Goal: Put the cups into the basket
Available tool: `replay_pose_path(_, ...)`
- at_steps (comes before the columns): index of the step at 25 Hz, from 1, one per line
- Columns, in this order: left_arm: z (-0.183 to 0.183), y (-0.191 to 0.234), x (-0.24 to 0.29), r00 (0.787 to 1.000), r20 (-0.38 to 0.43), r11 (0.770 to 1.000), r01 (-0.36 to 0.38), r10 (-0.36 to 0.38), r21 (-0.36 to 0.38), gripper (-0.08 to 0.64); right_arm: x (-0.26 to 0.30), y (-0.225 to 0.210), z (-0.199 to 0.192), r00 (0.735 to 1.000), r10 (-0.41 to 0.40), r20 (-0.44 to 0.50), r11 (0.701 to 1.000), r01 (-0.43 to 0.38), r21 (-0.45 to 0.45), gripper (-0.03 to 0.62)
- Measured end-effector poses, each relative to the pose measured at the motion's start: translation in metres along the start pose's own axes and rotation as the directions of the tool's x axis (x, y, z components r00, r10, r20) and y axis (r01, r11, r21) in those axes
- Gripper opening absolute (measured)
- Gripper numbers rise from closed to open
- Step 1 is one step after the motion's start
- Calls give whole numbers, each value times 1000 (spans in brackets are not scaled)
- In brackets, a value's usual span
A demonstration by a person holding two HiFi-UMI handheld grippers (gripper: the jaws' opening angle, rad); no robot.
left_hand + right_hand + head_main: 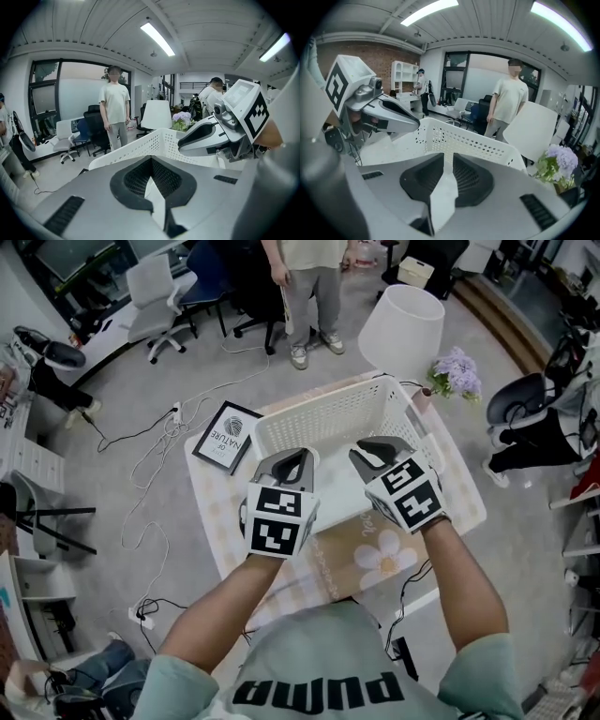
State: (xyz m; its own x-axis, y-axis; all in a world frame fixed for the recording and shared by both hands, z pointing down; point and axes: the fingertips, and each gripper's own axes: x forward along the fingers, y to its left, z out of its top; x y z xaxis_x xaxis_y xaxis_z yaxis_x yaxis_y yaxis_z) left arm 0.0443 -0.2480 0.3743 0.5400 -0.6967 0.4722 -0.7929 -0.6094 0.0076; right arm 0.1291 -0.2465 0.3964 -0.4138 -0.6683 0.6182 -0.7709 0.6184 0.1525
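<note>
A white perforated basket (328, 404) stands on a table with a pale cloth (441, 474). No cup shows in any view, and both grippers hide part of the basket's inside. My left gripper (284, 457) hovers over the basket's near rim, its jaws shut with nothing between them (151, 161). My right gripper (380, 448) hangs beside it at the same rim. Its jaws stand almost together, with a narrow empty slit between them (444, 161). Each gripper view looks over the basket wall (464, 140) and shows the other gripper (187, 140) at its side.
Behind the basket stand a white lamp shade (401, 329) and purple flowers (457, 371). A framed print (225, 435) leans at the table's left corner. A person (307, 287) stands beyond the table. Office chairs (155, 296) and cables (155, 446) are on the floor around.
</note>
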Motion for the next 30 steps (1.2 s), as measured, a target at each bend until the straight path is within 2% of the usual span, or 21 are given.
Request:
replay_pose_path(3, -4, -1, -15, 1000, 14, 1000, 10, -10, -10, 2, -11, 6, -1, 997, -72, 35, 995, 70, 66, 37)
replay_pose_path(6, -10, -5, -32, 999, 30, 1000, 25, -25, 0, 2, -24, 20, -2, 990, -128, 59, 986, 120, 120, 25)
replay_pose_path(13, -29, -19, -65, 997, 43, 997, 67, -69, 50, 2, -55, 68, -6, 975, -191, 115, 960, 161, 228, 17)
replay_pose_path(22, -63, -39, -97, 988, 54, 986, 141, -145, 84, 2, -77, 110, -26, 954, -281, 101, 919, 238, 313, 15)
replay_pose_path(30, -81, -57, -123, 969, 100, 971, 215, -226, 104, 2, -96, 142, -47, 932, -358, 58, 877, 315, 362, 15)
